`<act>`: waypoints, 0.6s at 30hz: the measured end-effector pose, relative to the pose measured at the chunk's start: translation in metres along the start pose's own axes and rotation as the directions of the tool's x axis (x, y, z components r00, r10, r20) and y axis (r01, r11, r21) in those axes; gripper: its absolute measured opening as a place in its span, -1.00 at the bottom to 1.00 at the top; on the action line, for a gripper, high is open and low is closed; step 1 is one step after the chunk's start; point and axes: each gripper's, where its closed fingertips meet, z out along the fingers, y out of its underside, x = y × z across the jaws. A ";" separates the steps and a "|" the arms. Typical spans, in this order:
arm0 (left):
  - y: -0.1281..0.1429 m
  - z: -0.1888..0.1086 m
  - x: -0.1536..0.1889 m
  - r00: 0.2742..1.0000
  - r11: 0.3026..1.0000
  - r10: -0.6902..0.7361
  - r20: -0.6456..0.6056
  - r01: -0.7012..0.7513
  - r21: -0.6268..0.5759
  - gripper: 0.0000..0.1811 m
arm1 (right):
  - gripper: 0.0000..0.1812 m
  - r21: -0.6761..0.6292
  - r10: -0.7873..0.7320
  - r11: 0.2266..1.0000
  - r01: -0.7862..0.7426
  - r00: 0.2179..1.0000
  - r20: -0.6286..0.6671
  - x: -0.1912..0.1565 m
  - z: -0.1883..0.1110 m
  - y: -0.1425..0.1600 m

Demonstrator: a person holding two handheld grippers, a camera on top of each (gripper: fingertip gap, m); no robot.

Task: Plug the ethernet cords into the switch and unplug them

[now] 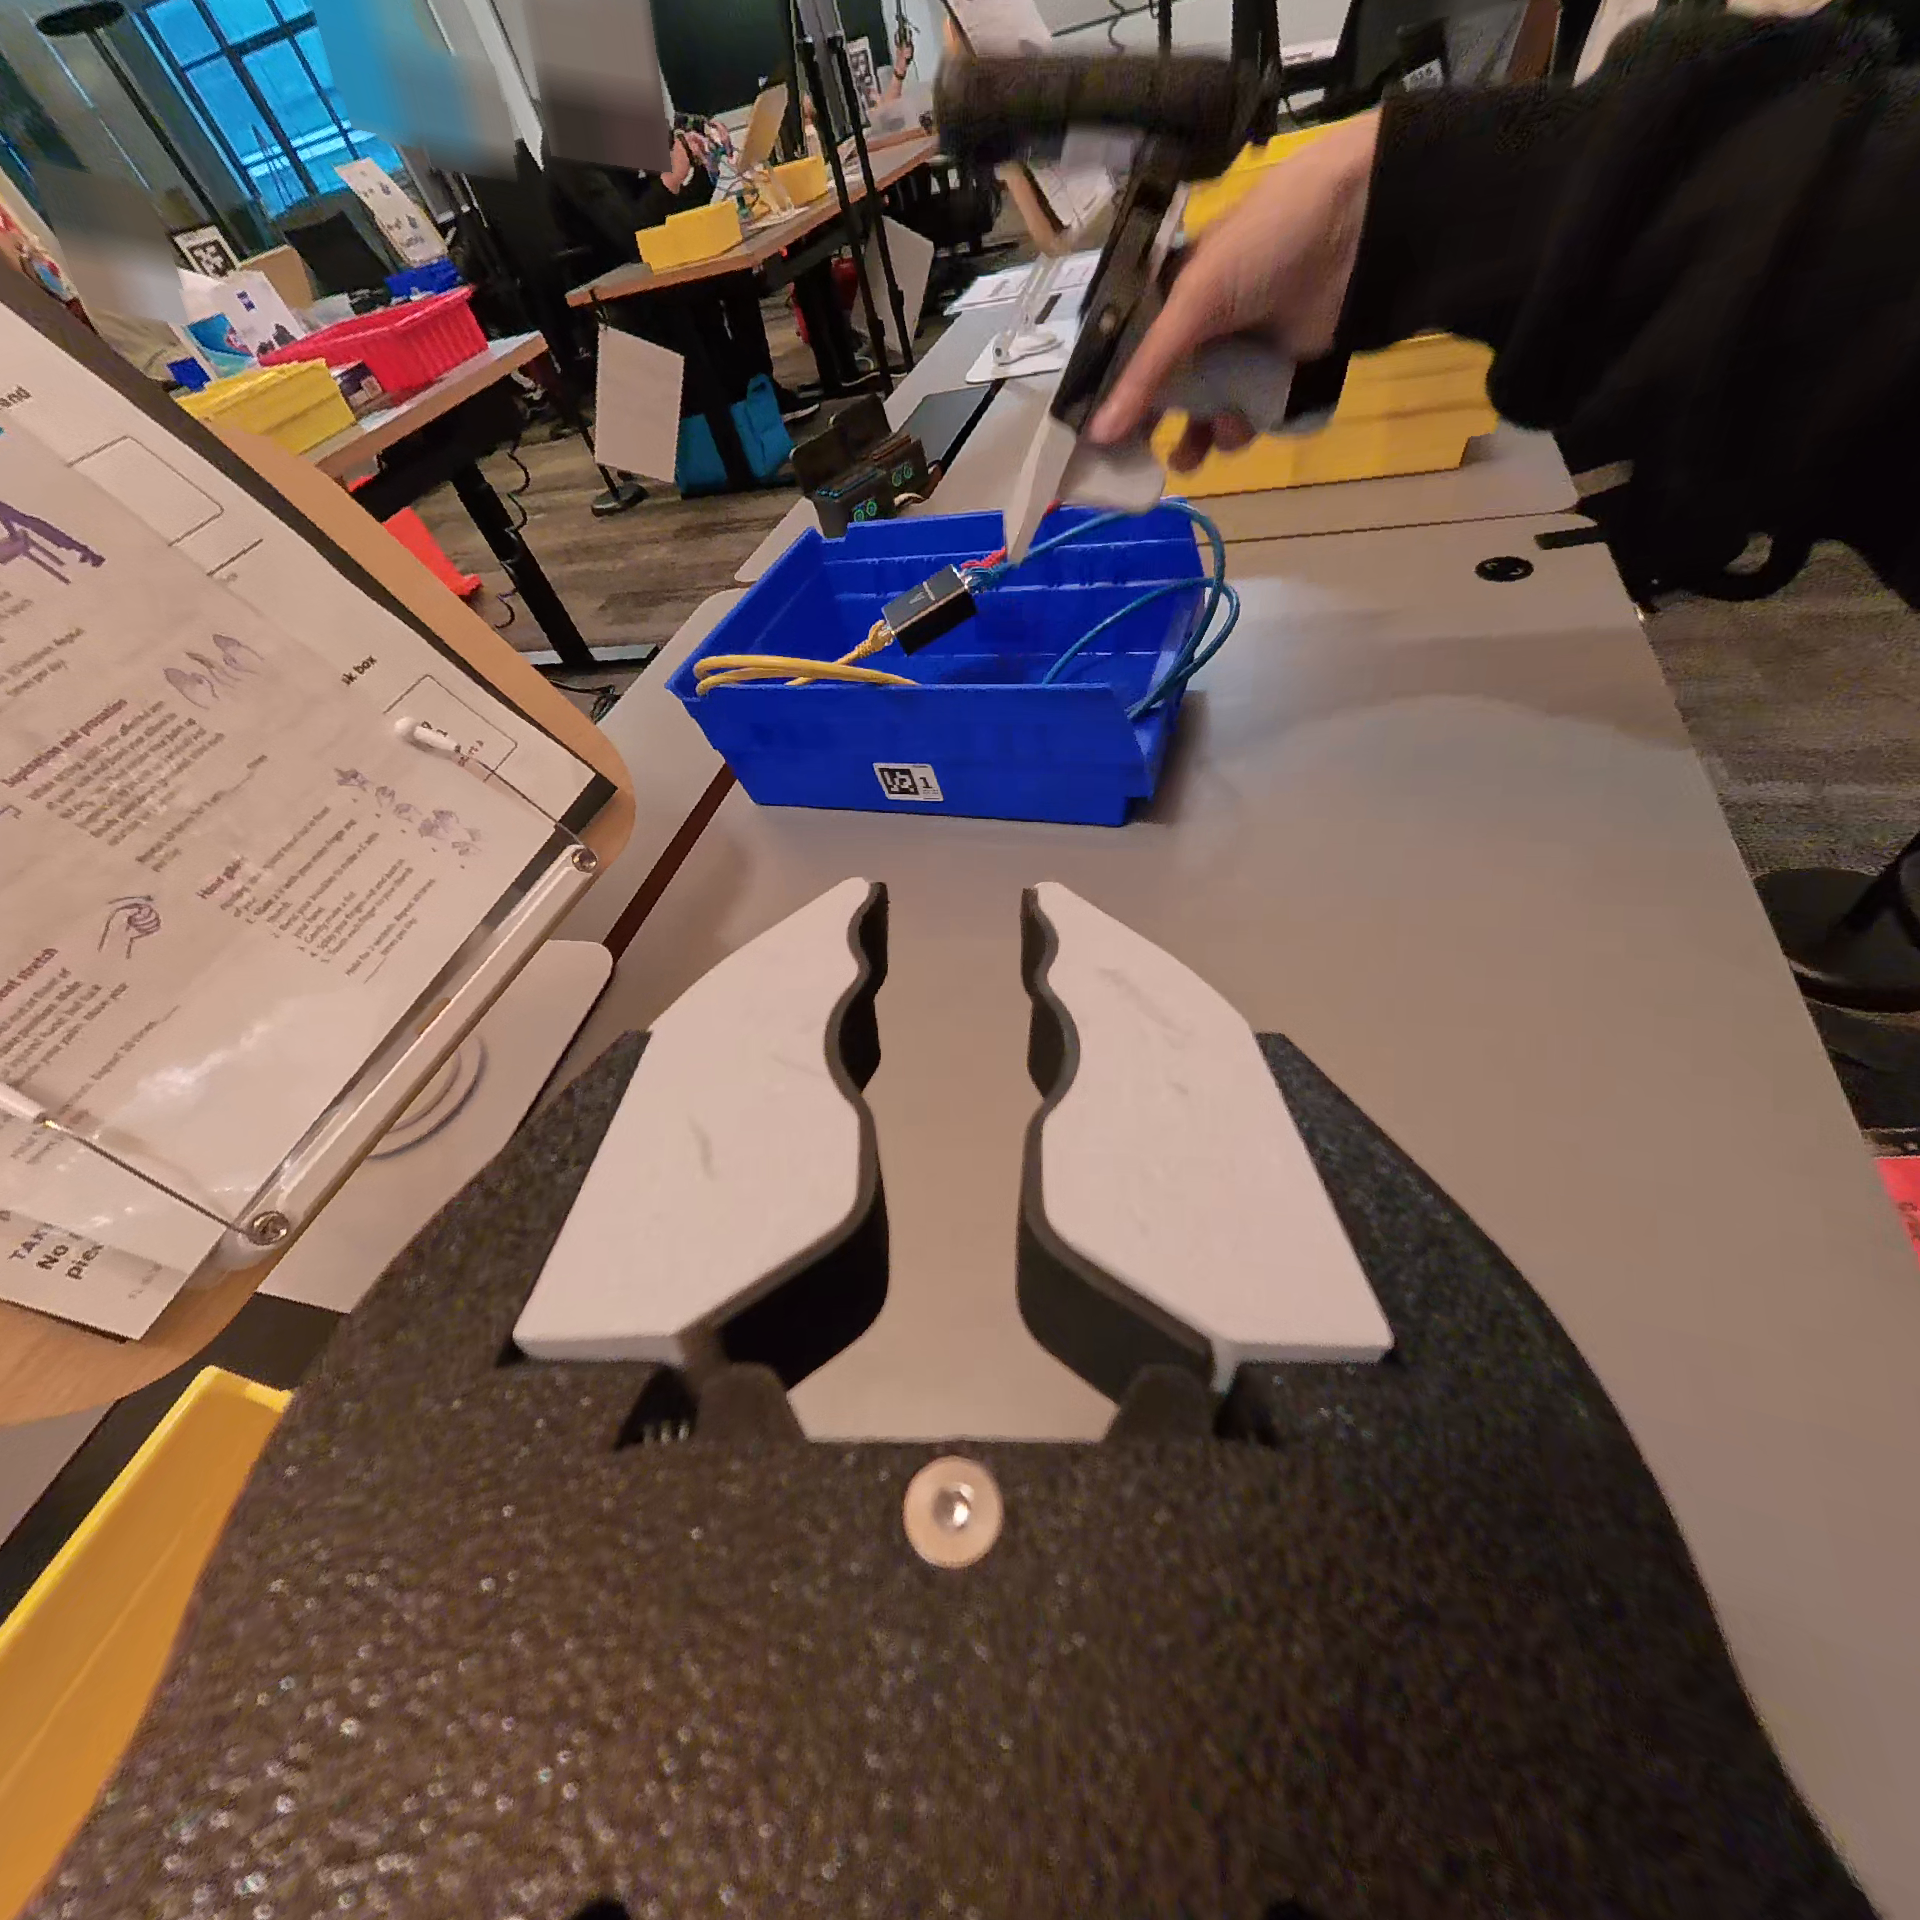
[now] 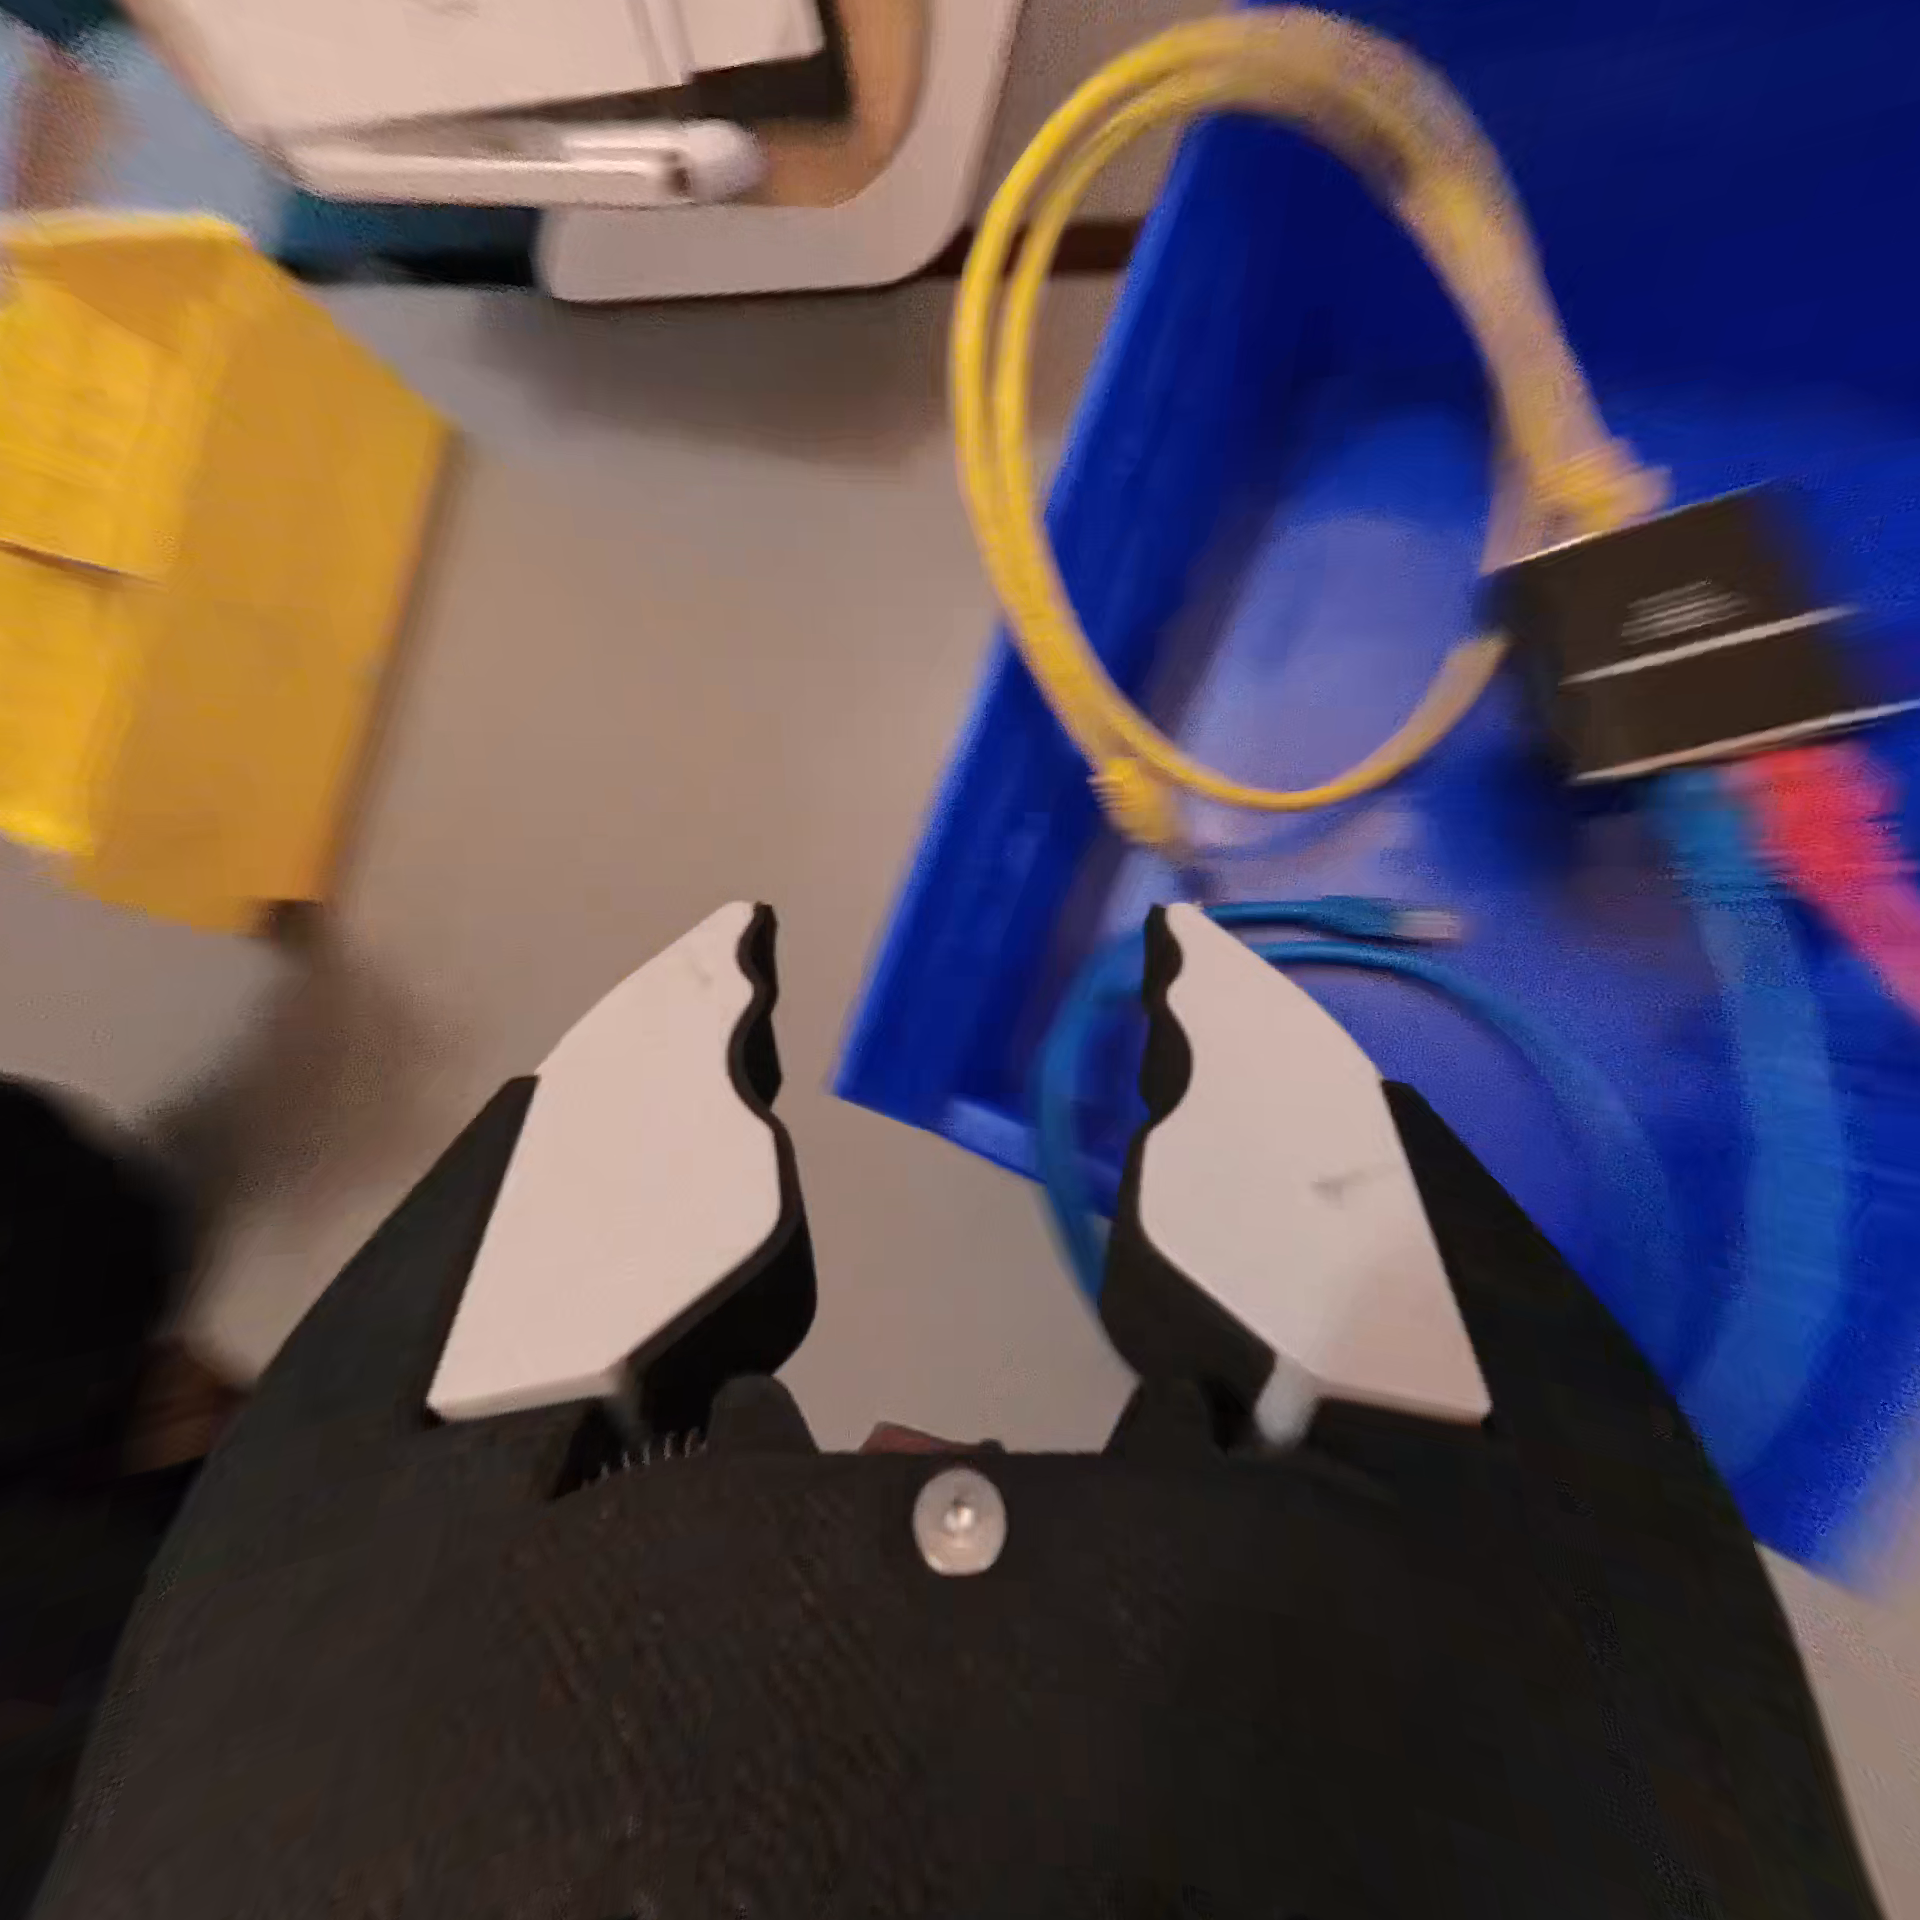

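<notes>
A small black switch (image 1: 928,608) lies tilted in a blue bin (image 1: 935,727) on the grey table. A yellow cord (image 1: 800,675) is plugged into its left end; blue cords (image 1: 1195,613) and a red one (image 1: 982,566) meet its right end. My left gripper (image 1: 954,914) is open and empty, low over the table in front of the bin. My right gripper (image 1: 1023,535), held by a hand, hangs over the bin near the red cord. In the blurred right wrist view my right gripper (image 2: 958,920) is open and empty over the bin's edge (image 2: 977,883), with the switch (image 2: 1704,644), yellow cord (image 2: 997,468) and blue cord (image 2: 1351,935) ahead.
A clear stand holding printed sheets (image 1: 260,831) is at the left. A yellow bin (image 1: 104,1558) sits near left and shows in the right wrist view (image 2: 187,561). More yellow bins (image 1: 1382,416) stand behind the blue bin. The table edge runs along the right.
</notes>
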 end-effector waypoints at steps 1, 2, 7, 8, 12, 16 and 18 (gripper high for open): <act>-0.001 -0.001 0.000 1.000 1.000 0.003 0.002 -0.003 -0.001 -0.74 | -0.19 0.014 -0.098 0.995 0.102 0.982 -0.159 0.018 -0.021 -0.007; -0.001 -0.001 0.001 1.000 1.000 0.007 0.005 -0.007 0.000 -0.73 | -0.18 0.014 -0.188 0.979 0.205 0.921 -0.340 0.041 -0.045 -0.014; -0.007 -0.003 0.004 1.000 1.000 0.023 0.002 -0.023 0.012 -0.73 | -0.14 -0.360 -0.479 0.878 0.316 0.613 -0.629 0.140 -0.118 0.030; -0.007 -0.002 0.005 1.000 1.000 0.026 0.000 -0.026 0.012 -0.73 | -0.21 -0.354 -0.452 0.891 0.285 0.638 -0.624 0.150 -0.118 0.041; -0.005 0.012 0.013 1.000 1.000 0.023 -0.020 -0.023 -0.008 -0.74 | -0.27 -0.112 -0.285 0.952 0.285 0.695 -0.660 0.143 -0.122 0.047; 0.004 0.050 0.032 0.997 0.998 0.006 -0.079 -0.010 -0.060 -0.71 | -0.28 -0.062 -0.394 0.872 0.485 0.622 -0.677 0.122 -0.111 0.047; 0.013 0.072 0.045 0.993 0.995 0.015 -0.114 -0.026 -0.098 -0.70 | -0.32 -0.124 -0.402 0.862 0.492 0.513 -0.758 0.150 -0.118 0.041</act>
